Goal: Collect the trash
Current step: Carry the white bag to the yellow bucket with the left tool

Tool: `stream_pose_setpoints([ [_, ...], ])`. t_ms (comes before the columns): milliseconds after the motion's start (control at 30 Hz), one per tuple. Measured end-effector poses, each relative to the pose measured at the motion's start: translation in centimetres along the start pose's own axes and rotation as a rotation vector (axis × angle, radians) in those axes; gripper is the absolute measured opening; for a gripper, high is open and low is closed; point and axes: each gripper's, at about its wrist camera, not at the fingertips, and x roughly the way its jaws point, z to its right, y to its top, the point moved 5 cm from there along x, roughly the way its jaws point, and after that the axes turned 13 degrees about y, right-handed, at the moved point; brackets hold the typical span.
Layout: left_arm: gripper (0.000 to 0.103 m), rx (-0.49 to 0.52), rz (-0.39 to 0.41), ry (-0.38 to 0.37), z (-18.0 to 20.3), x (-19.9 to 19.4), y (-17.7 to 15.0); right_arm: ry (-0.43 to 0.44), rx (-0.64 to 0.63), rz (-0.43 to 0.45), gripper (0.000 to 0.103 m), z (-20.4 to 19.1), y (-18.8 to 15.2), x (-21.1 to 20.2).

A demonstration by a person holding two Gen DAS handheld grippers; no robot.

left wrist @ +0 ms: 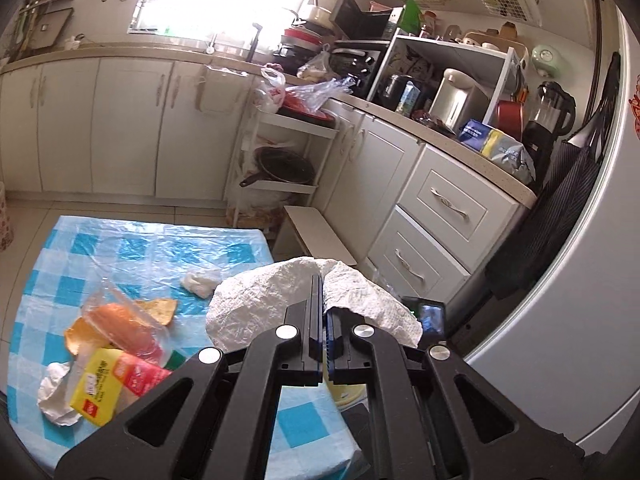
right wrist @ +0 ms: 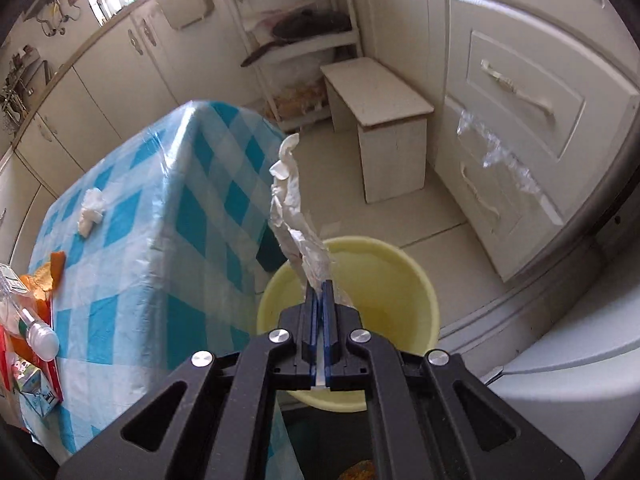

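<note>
Your left gripper (left wrist: 321, 280) has its jaws pressed together on a large crumpled white paper towel (left wrist: 280, 300), which drapes to both sides of the fingers and is lifted above the near corner of a table covered in a blue-and-white checked plastic cloth (left wrist: 152, 248). Your right gripper (right wrist: 320, 286) is also pinched closed, on a long twisted strip of white tissue (right wrist: 292, 204) that stands up and away from the fingertips, directly above a pale yellow bucket (right wrist: 424, 300) on the tiled floor beside the table. The bucket looks empty apart from a darker patch at the bottom, though the gripper hides part of its inside, so you cannot be sure. More trash lies on the table: a small wad of white tissue (left wrist: 200, 280) sits alone near the middle of the cloth, well apart from the rest; closer to you, at the left, a clear plastic bag with something orange inside (left wrist: 120, 320) lies against orange peel (left wrist: 160, 308), a yellow and red packet (left wrist: 108, 384) overlaps them, and another crumpled white tissue (left wrist: 54, 392) touches the packet at the table's edge. Behind the bucket stand a small white stool (right wrist: 380, 96) and white drawers (right wrist: 520, 120), with a strip of clear plastic (right wrist: 500, 160) hanging over the drawer fronts.
</note>
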Motion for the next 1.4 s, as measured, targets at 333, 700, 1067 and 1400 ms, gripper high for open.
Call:
stream_pose_setpoints([
  [333,0.002,0.002,-0.192,-0.03,4.0,9.9,-4.8,-0.014,0.068,0.184,0.07,-0.4,2.8,-6.0],
  [700,0.002,0.028,-0.398,-0.058,8.5,20.5,-11.3,-0.107,-0.112,0.606,0.094,-5.5,6.1,-18.8],
  [1067,0.002,0.042,-0.593,-0.003,13.0,29.7,-17.2,-0.147,-0.104,0.599,0.094,-4.5,6.8,-19.6],
  [1400,0.002,0.049,-0.728,0.128,12.9,34.8,-20.2,-0.158,-0.152,0.592,0.094,-5.5,7.3,-19.2],
])
